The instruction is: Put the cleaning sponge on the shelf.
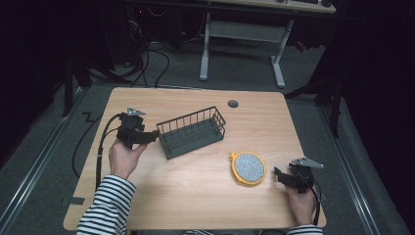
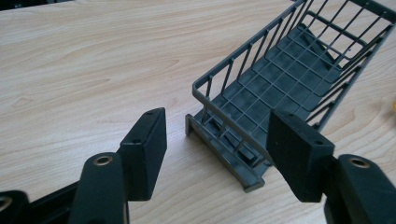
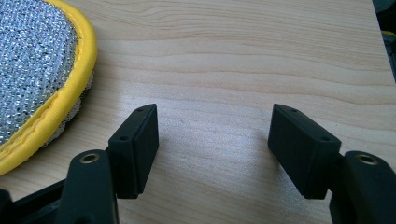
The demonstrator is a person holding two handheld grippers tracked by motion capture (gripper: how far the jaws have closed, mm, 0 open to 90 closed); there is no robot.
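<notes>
A dark grey wire basket (image 1: 192, 132) lies on the wooden table (image 1: 195, 200), left of centre, with nothing in it. My left gripper (image 1: 149, 138) sits at its left end, held by a hand in a striped sleeve. In the left gripper view the jaws (image 2: 220, 140) stand open, with the basket's near end wall (image 2: 229, 119) seen between them and neither pad touching it. A round silver scrubbing pad with a yellow rim (image 1: 248, 167) lies right of centre. My right gripper (image 1: 278, 175) rests just right of it, open over bare wood (image 3: 215, 135), with the pad (image 3: 28, 60) to its left.
A small round grey grommet (image 1: 233, 104) sits near the table's far edge. Beyond the table stand the white legs of another desk (image 1: 204, 54) and dark cables on the floor. Bare wood stretches along the front of the table between the two hands.
</notes>
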